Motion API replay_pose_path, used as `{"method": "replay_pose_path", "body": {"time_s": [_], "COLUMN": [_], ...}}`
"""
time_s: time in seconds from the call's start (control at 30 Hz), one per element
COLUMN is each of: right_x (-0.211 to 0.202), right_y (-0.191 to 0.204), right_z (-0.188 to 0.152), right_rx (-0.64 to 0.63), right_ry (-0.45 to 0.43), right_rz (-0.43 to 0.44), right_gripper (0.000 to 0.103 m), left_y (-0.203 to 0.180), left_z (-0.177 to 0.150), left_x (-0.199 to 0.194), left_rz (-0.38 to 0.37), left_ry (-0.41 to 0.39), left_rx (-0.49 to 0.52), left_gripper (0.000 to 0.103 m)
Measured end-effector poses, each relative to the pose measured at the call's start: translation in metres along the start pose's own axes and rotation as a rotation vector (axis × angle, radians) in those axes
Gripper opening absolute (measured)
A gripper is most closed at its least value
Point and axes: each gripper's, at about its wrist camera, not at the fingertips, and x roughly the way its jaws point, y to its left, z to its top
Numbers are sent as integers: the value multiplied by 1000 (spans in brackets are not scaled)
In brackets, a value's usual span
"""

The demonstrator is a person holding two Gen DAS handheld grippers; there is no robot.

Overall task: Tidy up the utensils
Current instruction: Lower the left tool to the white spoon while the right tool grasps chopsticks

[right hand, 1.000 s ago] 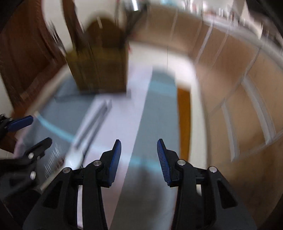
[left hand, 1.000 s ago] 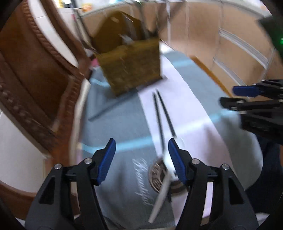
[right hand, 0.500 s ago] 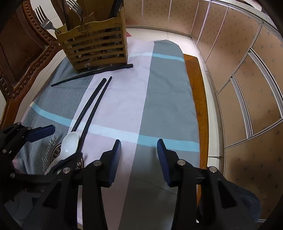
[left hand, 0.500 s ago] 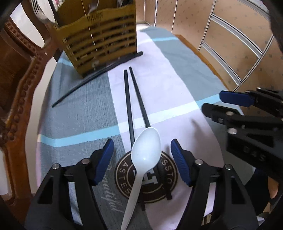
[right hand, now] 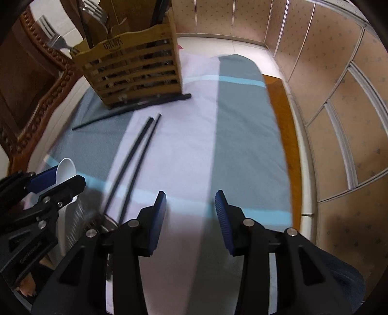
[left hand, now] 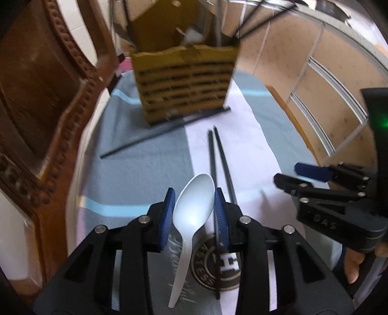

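A white plastic spoon [left hand: 194, 208] has its bowl between the blue pads of my left gripper [left hand: 194, 193]. The jaws are closing and the pads touch both edges of the bowl; the handle trails back over a round logo on the cloth. In the right wrist view the spoon bowl [right hand: 65, 169] shows in the left gripper [right hand: 58, 179] at the left edge. A pair of black chopsticks [left hand: 218, 157] lies just right of the spoon. My right gripper [right hand: 190, 196] hangs open over bare cloth, holding nothing. The slatted wooden utensil holder [right hand: 135, 70] stands at the far end.
Another black chopstick [right hand: 135, 106] lies against the holder's base. Forks [right hand: 94, 12] and dark utensils stand in the holder. A carved wooden chair [left hand: 36, 97] borders the left side. The grey, white and blue cloth [right hand: 242, 121] covers the table; its wooden edge [right hand: 288, 135] shows on the right.
The left jaws have narrowed around the spoon's bowl and the left gripper has moved toward the holder. The right gripper has sunk a little and stays open the same width.
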Motion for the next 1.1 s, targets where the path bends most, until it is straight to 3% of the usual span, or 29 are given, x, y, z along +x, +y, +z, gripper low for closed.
{"method": "replay_pose_path", "body": {"time_s": [0.2, 0.37, 0.73, 1.0, 1.1], "right_x": [24, 36, 73, 84, 81], "right_y": [23, 37, 61, 66, 63], "right_z": [36, 72, 90, 106, 109], "right_rx": [41, 87, 54, 42, 42], "right_ry": [33, 57, 163, 157, 140], "right_rz": [46, 99, 39, -23, -19], "right_gripper": [29, 17, 17, 17, 11], "left_y": [15, 20, 35, 34, 36], "left_z": [12, 3, -4, -4, -4], "left_x": [-2, 3, 3, 3, 1], "left_rz": [17, -3, -42, -41, -41], "left_ry": [-52, -45, -43, -43, -51], "left_rx": [-26, -39, -77, -80, -87], "left_gripper": [33, 33, 33, 33, 33]}}
